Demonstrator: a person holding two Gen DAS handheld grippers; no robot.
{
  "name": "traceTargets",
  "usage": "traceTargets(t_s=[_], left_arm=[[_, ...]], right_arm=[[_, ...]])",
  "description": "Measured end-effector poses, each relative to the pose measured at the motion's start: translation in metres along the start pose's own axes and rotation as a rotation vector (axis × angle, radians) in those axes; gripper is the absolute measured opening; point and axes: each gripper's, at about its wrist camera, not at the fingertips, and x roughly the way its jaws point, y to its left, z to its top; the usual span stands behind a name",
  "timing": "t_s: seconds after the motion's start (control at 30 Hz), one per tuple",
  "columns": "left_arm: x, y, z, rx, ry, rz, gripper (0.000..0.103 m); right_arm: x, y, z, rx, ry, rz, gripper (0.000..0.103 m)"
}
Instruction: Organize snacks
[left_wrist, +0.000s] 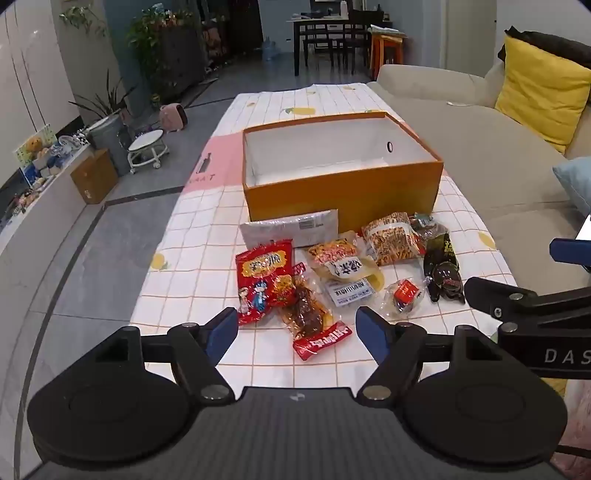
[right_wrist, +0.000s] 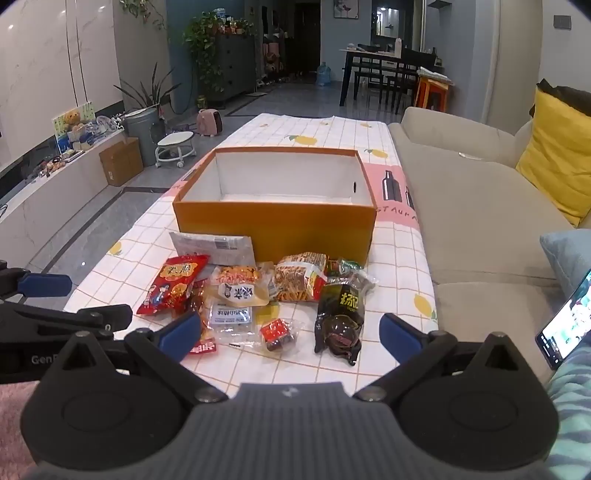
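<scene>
- The right gripper's arm (left_wrist: 546, 325), at the right edge of the left wrist view, reads "DAS", cut off.
- The left gripper's arm (right_wrist: 55, 332) reads "Gen", cut off.
- The tablecloth's (right_wrist: 397, 218) pink panel reads "STAU", partly hidden.
- Snack packets' (right_wrist: 236, 295) Chinese print is too blurred to read.

I see glossy plastic snack packets (left_wrist: 264, 280), matt orange cardboard box (right_wrist: 273, 229), smooth printed tablecloth (left_wrist: 199, 236).

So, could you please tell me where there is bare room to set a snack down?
The open orange cardboard box shows only bare white floor inside. The checked tablecloth beyond the box is bare, as is the strip left of the red snack bag. Between the box front and both claws it is crowded with snack packets.
</scene>
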Motion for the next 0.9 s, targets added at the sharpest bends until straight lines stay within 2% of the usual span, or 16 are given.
traceTargets(t_s=[0.2, 0.23, 0.47, 0.9], left_arm=[[0.001, 0.007, -0.001, -0.021, -0.001, -0.033, 0.084], [0.0, 0.0, -0.007, -0.016, -0.014, -0.017, 0.084], [0.009, 0.0, -0.002, -0.01, 0.026, -0.014, 0.084], [0.011, 0.003, -0.005, -0.026, 0.031, -0.013, 0.084]], right_arm=[[-0.001, -0.004, -0.008, 0.008, -0.006, -0.001, 0.099], [0.004, -0.001, -0.006, 0.006, 0.0, -0.002, 0.099], [0.013, -0.003, -0.008, 0.008, 0.022, 0.003, 0.099], [0.01, -0.001, -0.005, -0.014, 0.022, -0.006, 0.099]])
